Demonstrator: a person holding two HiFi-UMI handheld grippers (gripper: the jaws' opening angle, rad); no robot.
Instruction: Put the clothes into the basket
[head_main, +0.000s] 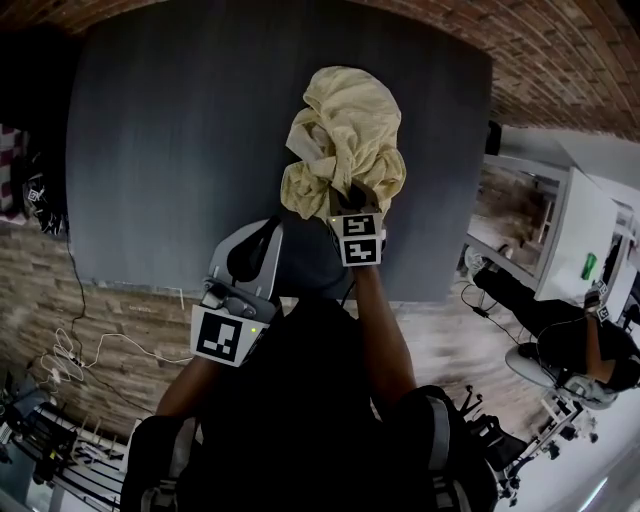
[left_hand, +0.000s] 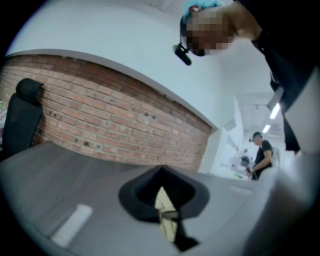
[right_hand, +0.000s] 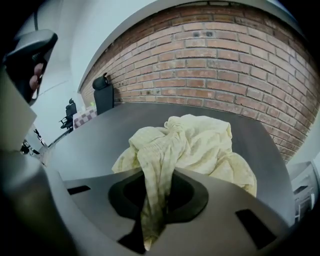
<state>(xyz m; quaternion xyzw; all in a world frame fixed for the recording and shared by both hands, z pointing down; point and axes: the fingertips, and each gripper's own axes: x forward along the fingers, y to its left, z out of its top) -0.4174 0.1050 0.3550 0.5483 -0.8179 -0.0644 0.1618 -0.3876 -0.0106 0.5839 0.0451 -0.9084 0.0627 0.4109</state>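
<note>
A crumpled pale yellow garment (head_main: 345, 130) is lifted at one end off the dark grey table (head_main: 180, 150), with my right gripper (head_main: 352, 200) shut on a bunched fold of it. In the right gripper view the fold runs down between the jaws (right_hand: 154, 205) while the rest of the garment (right_hand: 200, 145) still lies heaped on the table (right_hand: 95, 135). My left gripper (head_main: 255, 250) hovers near the table's front edge, left of the right one. In its own view a pale strip sits in the jaw gap (left_hand: 167, 215); whether it is cloth is unclear. No basket is in view.
A brick wall (right_hand: 225, 65) runs behind the table. A black chair (right_hand: 103, 95) stands at the table's far left. A person (left_hand: 261, 152) stands by white desks to the right, and another sits there (head_main: 590, 350). Cables (head_main: 80, 350) lie on the floor at the left.
</note>
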